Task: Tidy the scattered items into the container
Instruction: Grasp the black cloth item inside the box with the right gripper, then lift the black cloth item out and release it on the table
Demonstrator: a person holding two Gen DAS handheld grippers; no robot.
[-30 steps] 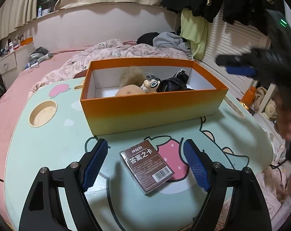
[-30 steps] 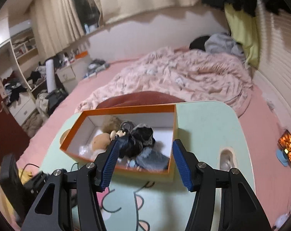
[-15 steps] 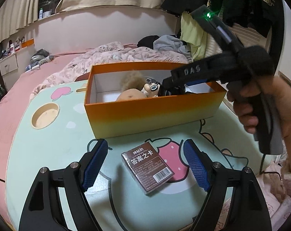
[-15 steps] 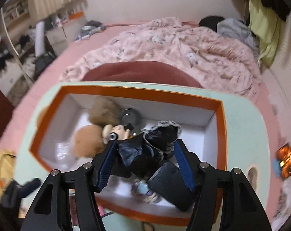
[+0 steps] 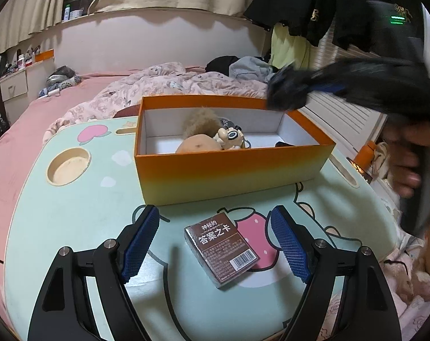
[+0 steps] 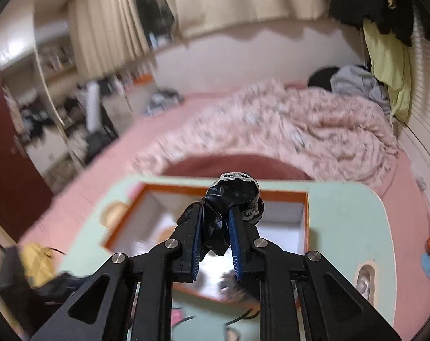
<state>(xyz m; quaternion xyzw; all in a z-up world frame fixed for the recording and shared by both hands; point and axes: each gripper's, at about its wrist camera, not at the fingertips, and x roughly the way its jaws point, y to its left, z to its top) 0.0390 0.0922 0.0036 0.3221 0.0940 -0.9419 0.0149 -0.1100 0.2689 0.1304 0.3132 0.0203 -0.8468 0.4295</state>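
An orange box (image 5: 232,170) stands on the mint-green lap table (image 5: 72,213) and holds a tan plush (image 5: 199,145) and a goggle-eyed keychain figure (image 5: 230,136). A brown card pack (image 5: 220,251) lies on the table in front of the box, between the fingers of my open left gripper (image 5: 213,216), untouched. My right gripper (image 6: 215,210) is closing its jaws on a black lace-trimmed cloth (image 6: 232,196), and the pads press on it above the orange box (image 6: 306,207). In the left wrist view the black cloth (image 5: 286,96) hangs blurred over the box's far right corner.
The table has a round cup recess (image 5: 68,166) at the left and a slot near its right edge. It sits on a pink bed with a rumpled blanket (image 5: 163,85) behind. A person's hand (image 5: 408,156) holds the right gripper at the right.
The right gripper reached into the box, closed on the black cloth and lifted it out above the box. The left gripper and the card pack stayed put.
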